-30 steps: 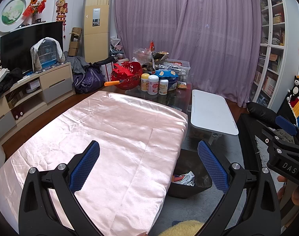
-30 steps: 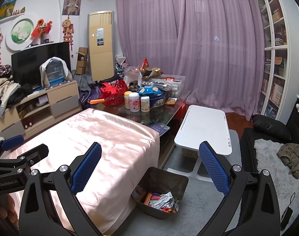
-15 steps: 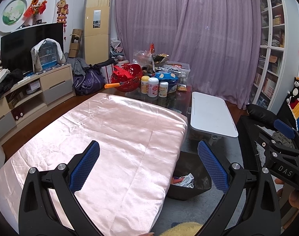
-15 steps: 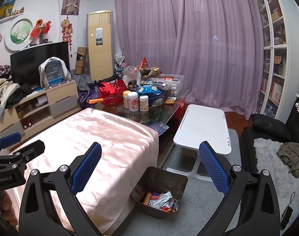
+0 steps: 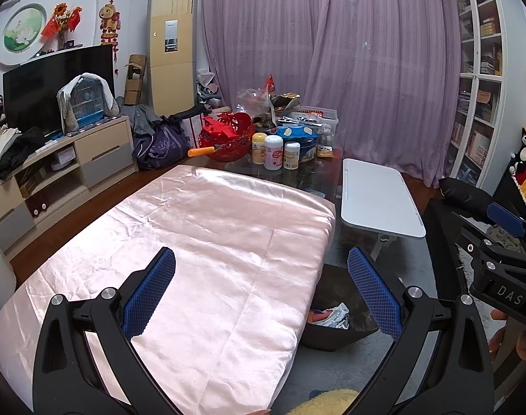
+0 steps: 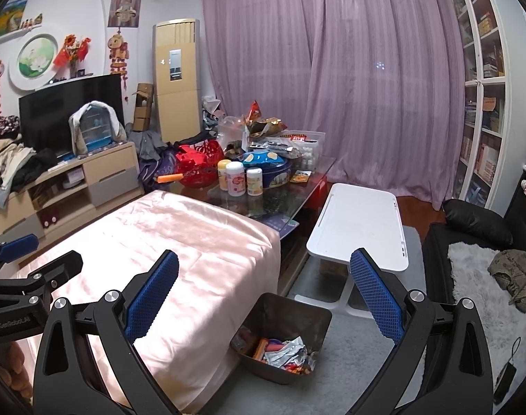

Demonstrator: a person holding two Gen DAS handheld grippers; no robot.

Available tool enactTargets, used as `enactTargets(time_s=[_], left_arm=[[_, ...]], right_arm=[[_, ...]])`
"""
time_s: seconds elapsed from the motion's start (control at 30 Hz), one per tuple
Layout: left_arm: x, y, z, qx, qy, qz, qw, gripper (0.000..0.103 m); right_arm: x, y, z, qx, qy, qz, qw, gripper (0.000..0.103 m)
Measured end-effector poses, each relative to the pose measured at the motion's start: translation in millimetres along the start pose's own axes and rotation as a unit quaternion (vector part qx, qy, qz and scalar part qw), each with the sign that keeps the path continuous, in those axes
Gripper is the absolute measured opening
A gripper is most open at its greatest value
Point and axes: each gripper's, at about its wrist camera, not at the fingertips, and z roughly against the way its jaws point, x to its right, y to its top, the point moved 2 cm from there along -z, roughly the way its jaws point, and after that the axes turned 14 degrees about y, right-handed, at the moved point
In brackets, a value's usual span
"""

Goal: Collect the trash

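Observation:
A dark trash bin (image 6: 290, 318) stands on the grey rug beside the pink-covered table (image 6: 194, 242); it holds crumpled wrappers and scraps (image 6: 283, 351). In the left wrist view the bin (image 5: 335, 328) is partly hidden behind the table's corner (image 5: 228, 242). My left gripper (image 5: 261, 294) is open and empty above the pink cloth. My right gripper (image 6: 263, 297) is open and empty, above the table edge and the bin. Each gripper shows at the edge of the other's view.
A glass coffee table (image 6: 283, 193) beyond the pink cloth carries bottles (image 6: 236, 178), a blue tin, a red basket (image 6: 197, 162) and bags. A white folding table (image 6: 361, 221) stands right of it. A black sofa (image 6: 477, 242) is at right, a TV cabinet (image 6: 73, 180) at left.
Both grippers have drifted slightly; the views shift a little. Both stay open and empty. Nothing on the table or in the bin has moved.

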Motion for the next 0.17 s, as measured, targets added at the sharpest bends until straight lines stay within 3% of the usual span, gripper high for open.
enactTargets(time_s=[0.17], left_arm=[[1.5, -1.3, -3.1, -0.004, 0.011, -0.005, 0.9999, 0.095]], right_arm=[[3.2, -0.7, -1.1, -0.001, -0.003, -0.005, 1.0, 0.1]])
